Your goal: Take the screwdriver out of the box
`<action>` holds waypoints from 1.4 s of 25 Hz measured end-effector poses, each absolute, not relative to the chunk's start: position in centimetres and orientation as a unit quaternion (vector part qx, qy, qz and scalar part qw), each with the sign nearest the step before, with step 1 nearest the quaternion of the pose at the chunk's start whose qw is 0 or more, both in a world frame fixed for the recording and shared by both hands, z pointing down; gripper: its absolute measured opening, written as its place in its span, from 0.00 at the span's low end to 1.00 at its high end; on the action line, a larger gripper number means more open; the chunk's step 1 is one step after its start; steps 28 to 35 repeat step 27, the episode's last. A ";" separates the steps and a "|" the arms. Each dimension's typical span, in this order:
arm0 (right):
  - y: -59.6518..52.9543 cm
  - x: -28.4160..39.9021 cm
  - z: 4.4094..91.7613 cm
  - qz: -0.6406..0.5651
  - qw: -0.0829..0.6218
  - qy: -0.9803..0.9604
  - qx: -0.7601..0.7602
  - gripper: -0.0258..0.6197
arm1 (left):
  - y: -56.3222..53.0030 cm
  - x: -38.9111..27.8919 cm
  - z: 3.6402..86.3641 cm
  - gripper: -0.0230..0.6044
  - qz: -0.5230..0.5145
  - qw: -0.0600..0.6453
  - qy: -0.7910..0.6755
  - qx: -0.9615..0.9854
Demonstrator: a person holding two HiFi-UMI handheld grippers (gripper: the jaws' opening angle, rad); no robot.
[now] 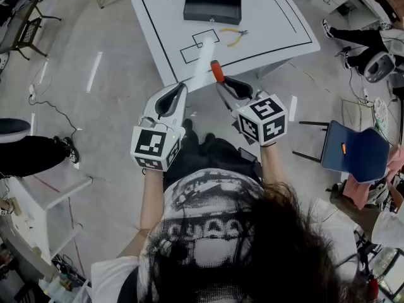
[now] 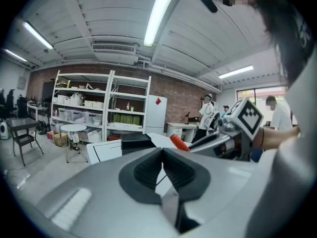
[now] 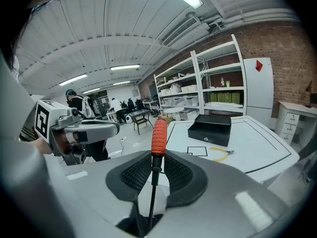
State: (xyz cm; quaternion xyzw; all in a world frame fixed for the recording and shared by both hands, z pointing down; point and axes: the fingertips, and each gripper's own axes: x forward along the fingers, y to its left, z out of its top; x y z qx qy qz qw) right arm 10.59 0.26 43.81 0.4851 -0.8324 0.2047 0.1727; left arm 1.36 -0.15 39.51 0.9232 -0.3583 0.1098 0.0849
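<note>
My right gripper (image 1: 222,84) is shut on the thin dark shaft of a screwdriver (image 1: 217,71), whose ribbed orange handle (image 3: 159,135) sticks out beyond the jaws. It hangs in the air short of the white table (image 1: 278,17), away from the black box (image 1: 213,0) at the table's far side. The box (image 3: 210,128) shows closed in the right gripper view. My left gripper (image 1: 182,88) floats beside it on the left, jaws shut with nothing between the pads (image 2: 148,170). The left gripper view catches the orange handle (image 2: 179,143) and the right gripper (image 2: 237,128).
Yellow-handled pliers (image 1: 235,36) lie on the table beside a drawn rectangle. A blue chair (image 1: 353,150) stands to the right and a low white shelf (image 1: 50,194) to the left. Someone sits at the upper right (image 1: 366,49). Shelving (image 2: 99,103) lines the brick wall.
</note>
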 end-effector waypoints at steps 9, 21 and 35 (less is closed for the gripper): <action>4.4 11.6 43.6 0.188 0.173 -0.847 0.465 0.17 | 4.4 3.0 38.9 0.04 0.106 0.070 -0.373 0.919; 6.7 12.0 43.9 0.178 0.172 -0.861 0.444 0.17 | 7.3 3.7 39.3 0.04 0.113 0.064 -0.389 0.912; 6.9 12.7 43.7 0.171 0.169 -0.865 0.440 0.17 | 7.6 4.5 39.3 0.04 0.110 0.060 -0.392 0.911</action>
